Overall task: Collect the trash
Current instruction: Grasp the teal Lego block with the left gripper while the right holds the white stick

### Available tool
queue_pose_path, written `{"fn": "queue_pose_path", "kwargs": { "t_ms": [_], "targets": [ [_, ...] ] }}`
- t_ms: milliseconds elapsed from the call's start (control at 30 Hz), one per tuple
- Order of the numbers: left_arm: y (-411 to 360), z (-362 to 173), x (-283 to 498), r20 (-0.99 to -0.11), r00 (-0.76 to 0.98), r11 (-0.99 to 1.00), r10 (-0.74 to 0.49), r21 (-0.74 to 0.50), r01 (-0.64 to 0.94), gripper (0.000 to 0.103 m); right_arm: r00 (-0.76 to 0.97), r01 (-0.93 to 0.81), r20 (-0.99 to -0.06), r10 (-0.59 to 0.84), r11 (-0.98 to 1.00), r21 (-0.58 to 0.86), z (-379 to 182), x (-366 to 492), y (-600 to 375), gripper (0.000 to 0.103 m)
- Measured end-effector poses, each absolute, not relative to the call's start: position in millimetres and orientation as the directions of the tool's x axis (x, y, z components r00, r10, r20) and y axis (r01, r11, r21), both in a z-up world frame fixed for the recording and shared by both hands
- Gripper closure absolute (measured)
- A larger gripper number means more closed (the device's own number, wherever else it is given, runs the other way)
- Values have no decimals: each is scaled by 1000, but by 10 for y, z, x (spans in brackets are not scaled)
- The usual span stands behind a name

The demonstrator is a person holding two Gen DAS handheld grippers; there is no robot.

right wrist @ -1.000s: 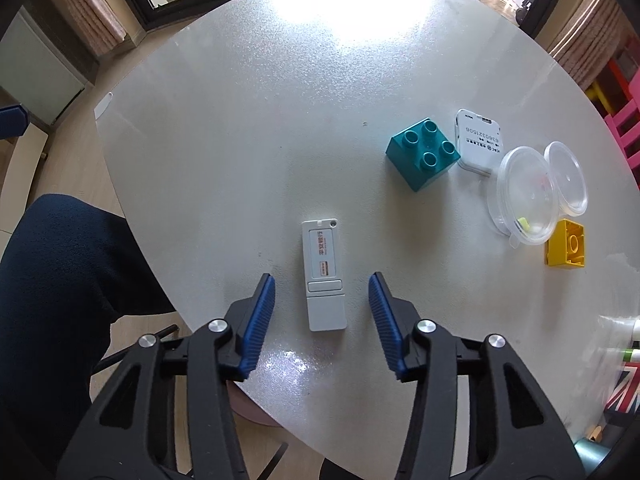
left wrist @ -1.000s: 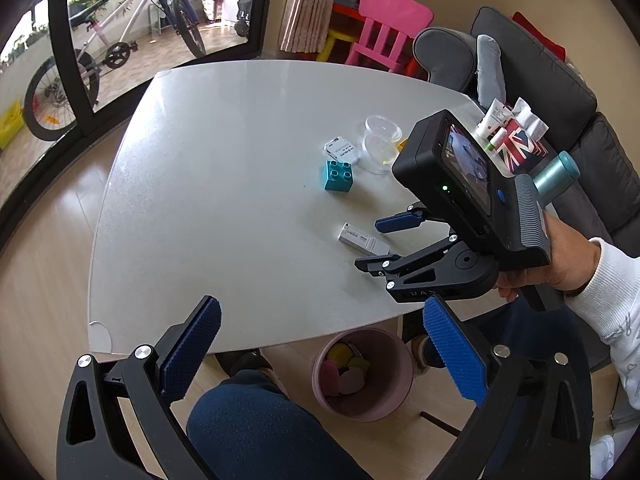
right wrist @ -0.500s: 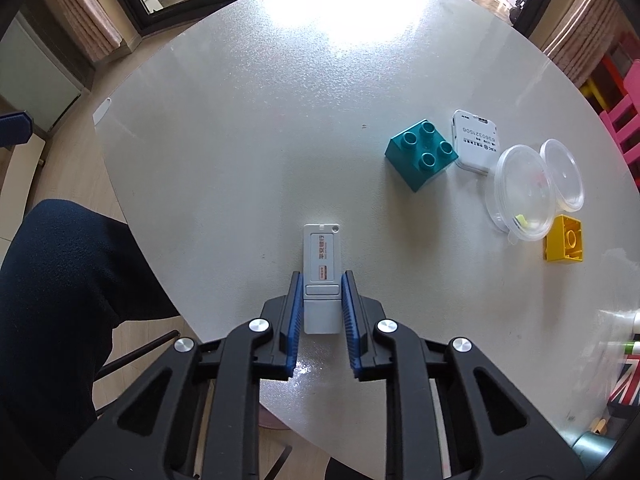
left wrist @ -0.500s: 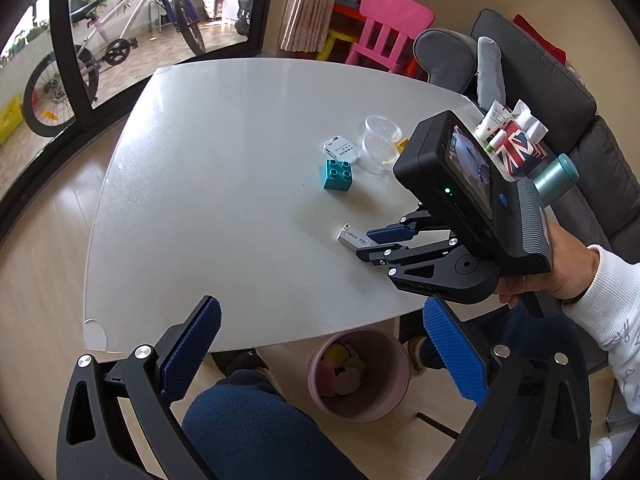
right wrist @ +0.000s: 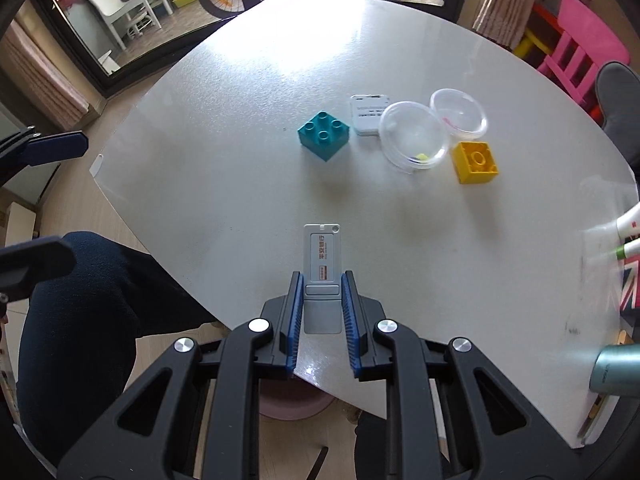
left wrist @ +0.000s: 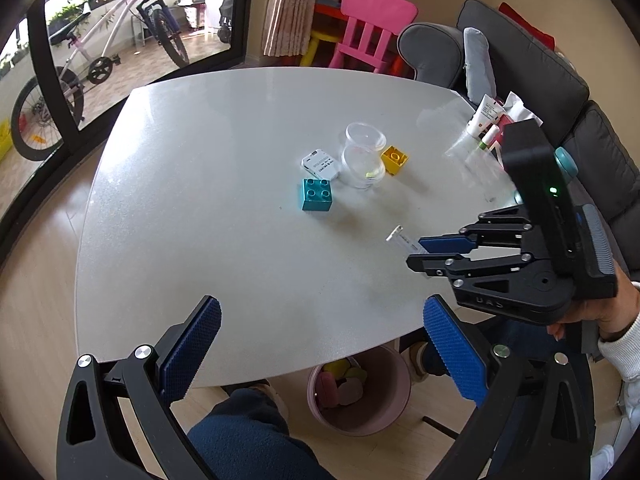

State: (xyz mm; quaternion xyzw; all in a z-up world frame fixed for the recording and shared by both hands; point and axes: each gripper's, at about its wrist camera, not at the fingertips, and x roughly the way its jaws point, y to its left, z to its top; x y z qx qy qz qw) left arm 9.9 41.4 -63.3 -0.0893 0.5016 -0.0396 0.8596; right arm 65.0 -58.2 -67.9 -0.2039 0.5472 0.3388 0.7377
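1. Step in hand: you have 1 piece of trash gripped and clear of the table [left wrist: 240, 200]. Your right gripper [right wrist: 320, 300] is clamped on the grey card [right wrist: 322, 276], pads pressing its 2 long edges at the near end. In the left wrist view the card [left wrist: 402, 241] hangs above the surface, tilted, far end raised.

2. Your left gripper [left wrist: 320, 344] has its jaws wide and holds nothing. It hovers over the near table edge.

3. Card orientation: its long axis runs straight out along your right fingers, away from the camera. The holed tab end points toward the teal block [right wrist: 325, 134]; the plain grey end sits between the pads. The printed face is up.

4. Next move, as I judge it: carry the card back over the near edge to the pink bin [left wrist: 360, 392], which stands on the floor under that edge, and release above its mouth. Keep the clamp firm; only the near end is gripped, so a fast swing could let it pivot.

5. Left on the table: a white card [right wrist: 369, 114], 2 clear lids [right wrist: 414, 134] and a yellow block [right wrist: 475, 162], all near the teal block.
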Motion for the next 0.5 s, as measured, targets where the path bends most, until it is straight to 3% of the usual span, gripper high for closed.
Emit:
{"fn": "queue_pose_path", "kwargs": {
  "t_ms": [500],
  "targets": [
    [202,-858,845,-879,457,989,-136,-145,15,6,237,-632,-931,278,772,69,-526,617,-1055,84]
  ]
}}
